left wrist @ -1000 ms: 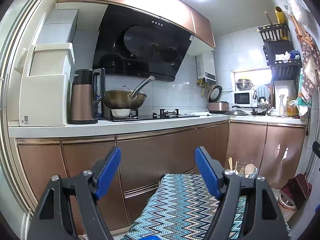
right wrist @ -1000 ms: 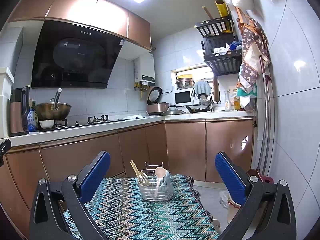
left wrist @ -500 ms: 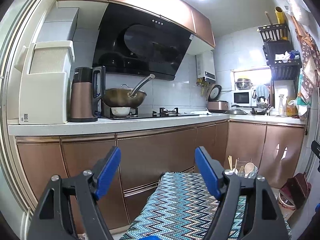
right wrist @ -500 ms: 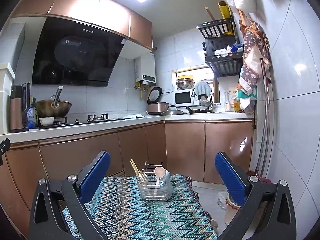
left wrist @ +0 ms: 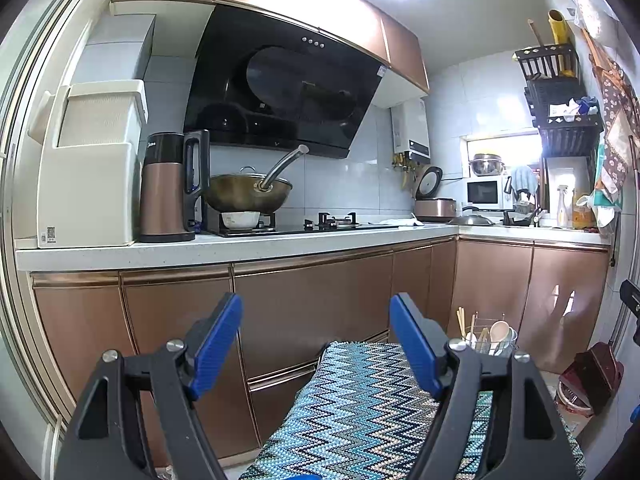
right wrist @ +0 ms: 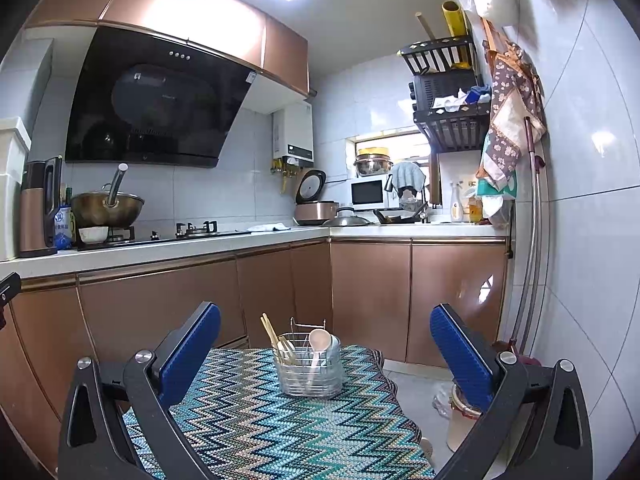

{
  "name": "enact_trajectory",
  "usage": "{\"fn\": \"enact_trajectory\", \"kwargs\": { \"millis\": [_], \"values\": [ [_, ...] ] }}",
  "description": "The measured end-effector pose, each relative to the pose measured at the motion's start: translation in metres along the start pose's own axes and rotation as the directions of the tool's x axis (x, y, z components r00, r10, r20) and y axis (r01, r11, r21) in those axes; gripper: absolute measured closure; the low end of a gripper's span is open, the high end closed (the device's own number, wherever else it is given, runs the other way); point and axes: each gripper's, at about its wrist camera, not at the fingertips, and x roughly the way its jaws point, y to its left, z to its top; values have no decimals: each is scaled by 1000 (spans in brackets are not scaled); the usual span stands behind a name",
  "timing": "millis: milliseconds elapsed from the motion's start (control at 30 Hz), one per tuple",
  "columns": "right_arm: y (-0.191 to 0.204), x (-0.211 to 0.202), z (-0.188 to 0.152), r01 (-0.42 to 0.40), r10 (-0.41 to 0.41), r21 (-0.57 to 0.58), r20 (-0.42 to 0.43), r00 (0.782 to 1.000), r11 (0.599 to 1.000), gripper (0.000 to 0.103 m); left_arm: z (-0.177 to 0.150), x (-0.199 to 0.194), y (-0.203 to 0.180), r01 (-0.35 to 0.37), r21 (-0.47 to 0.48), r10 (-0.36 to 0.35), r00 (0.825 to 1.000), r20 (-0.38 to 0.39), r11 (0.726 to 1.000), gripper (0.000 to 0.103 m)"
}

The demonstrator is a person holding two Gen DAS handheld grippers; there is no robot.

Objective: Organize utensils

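A wire utensil holder [right wrist: 309, 365] stands at the far end of a table covered with a zigzag cloth [right wrist: 256, 420]. It holds wooden chopsticks [right wrist: 270, 332], a pale spoon [right wrist: 318, 340] and other utensils. It also shows in the left wrist view [left wrist: 489, 340], partly behind a finger. My right gripper [right wrist: 324, 344] is open and empty, held above the cloth short of the holder. My left gripper [left wrist: 316, 340] is open and empty at the cloth's left edge [left wrist: 304, 400], far from the holder.
Copper cabinet doors [right wrist: 372, 296] stand right behind the table. The counter [left wrist: 240, 246] carries a kettle [left wrist: 168, 188], a wok [left wrist: 248, 196] and a white bowl [left wrist: 240, 220]. A pot [right wrist: 464, 416] sits on the floor at the right, by the tiled wall [right wrist: 592, 240].
Both views have shifted very slightly. Neither gripper has opened or shut, and the holder has not moved.
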Motion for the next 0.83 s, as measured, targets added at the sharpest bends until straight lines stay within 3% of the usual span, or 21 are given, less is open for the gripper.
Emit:
{"fn": "enact_trajectory", "kwargs": {
  "millis": [833],
  "values": [
    [2,1,-1,-7,7,-8,-12,1000,1000,0,-1,2,-3,8,15,-8,1000,-4,1000,28]
  ]
}}
